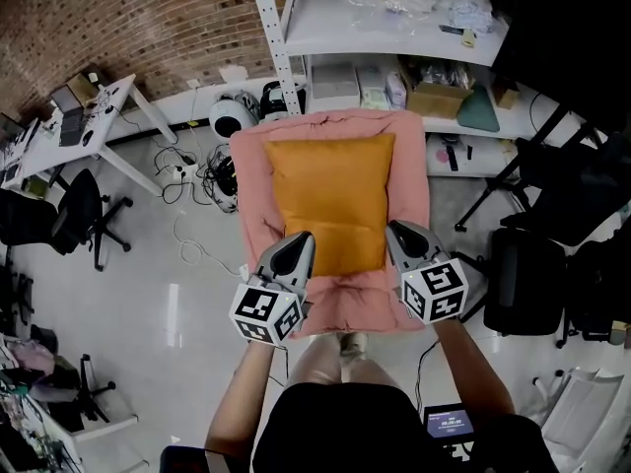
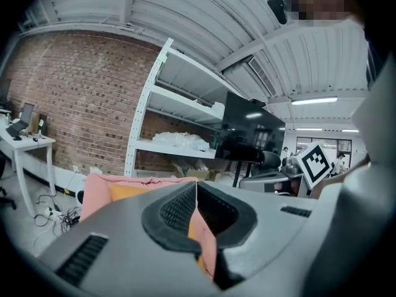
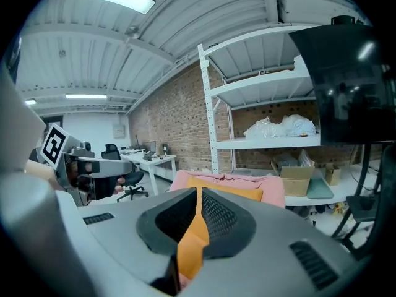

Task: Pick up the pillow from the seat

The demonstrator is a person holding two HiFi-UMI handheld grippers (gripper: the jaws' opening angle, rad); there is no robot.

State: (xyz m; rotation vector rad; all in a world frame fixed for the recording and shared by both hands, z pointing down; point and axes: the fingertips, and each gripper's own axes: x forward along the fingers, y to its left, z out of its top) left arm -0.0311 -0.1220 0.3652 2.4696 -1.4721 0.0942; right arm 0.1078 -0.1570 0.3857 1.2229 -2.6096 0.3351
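Orange pillow (image 1: pixel 330 200) is lying flat on the pink seat (image 1: pixel 412 166), its long side running off toward the white shelves (image 1: pixel 394 28); both grippers are at its near edge, left gripper (image 1: pixel 299 239) on the near left corner, right gripper (image 1: pixel 396 233) on the near right one; the right gripper view shows the jaws clamped tight on a fold of orange cloth, clean pinch; the left gripper view shows jaws just as tight, but what's squeezed between them is mostly pink with only a sliver of orange, so I reckon it's bitten some of the seat's cloth along with the pillow; so the grab looks done and the lift is next imo; next move wants both hands going up together and level so the pillow doesn't sag or twist; watch the left side, if the pink comes up too it probably needs a re-grip.
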